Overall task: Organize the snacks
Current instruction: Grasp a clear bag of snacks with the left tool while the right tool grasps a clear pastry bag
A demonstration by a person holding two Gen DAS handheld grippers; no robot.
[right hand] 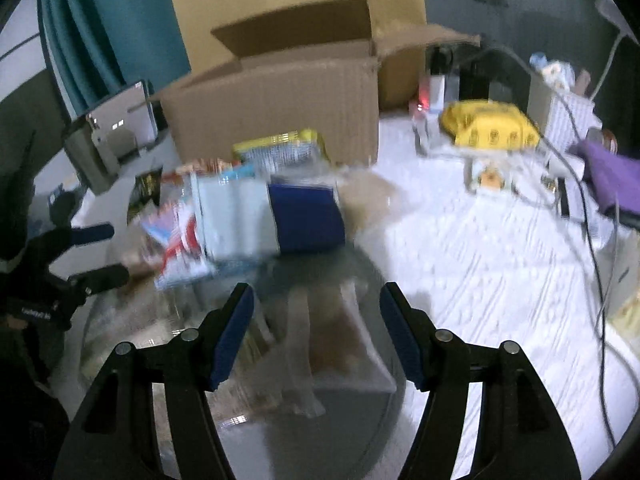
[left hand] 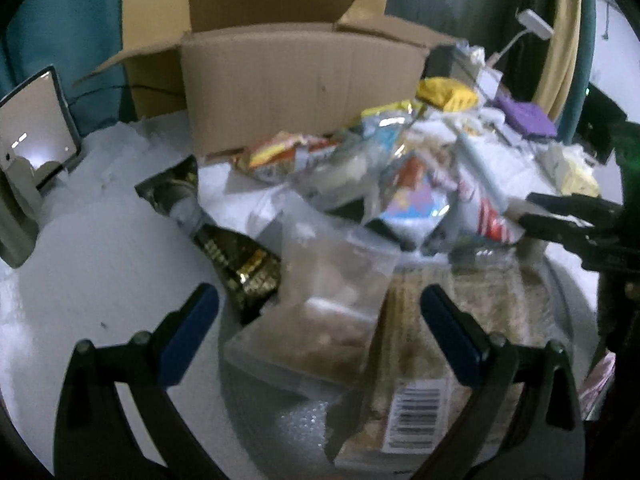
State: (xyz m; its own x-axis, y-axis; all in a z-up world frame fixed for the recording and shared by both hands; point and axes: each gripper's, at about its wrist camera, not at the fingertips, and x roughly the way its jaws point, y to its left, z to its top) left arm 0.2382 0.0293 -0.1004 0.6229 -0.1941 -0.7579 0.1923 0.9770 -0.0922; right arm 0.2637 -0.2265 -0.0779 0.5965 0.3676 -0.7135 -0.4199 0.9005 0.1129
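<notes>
A heap of snack packets (left hand: 360,168) lies on a white table in front of an open cardboard box (left hand: 304,84). My left gripper (left hand: 320,320) is open, its fingers on either side of a clear bag of brownish snacks (left hand: 332,300) that lies on a pack with a barcode (left hand: 416,416). My right gripper (right hand: 316,332) is open above a clear bag (right hand: 332,344) near the table's front. It also shows at the right edge of the left wrist view (left hand: 560,220). A blue and white packet (right hand: 272,216) lies ahead of it, before the box (right hand: 280,100). The frames are blurred.
A black and gold packet (left hand: 240,264) lies left of the heap. A yellow bag (right hand: 488,124), a purple cloth (right hand: 612,176) and cables (right hand: 588,208) lie at the right. A mirror-like stand (left hand: 36,128) stands at the far left. The table's front edge curves round.
</notes>
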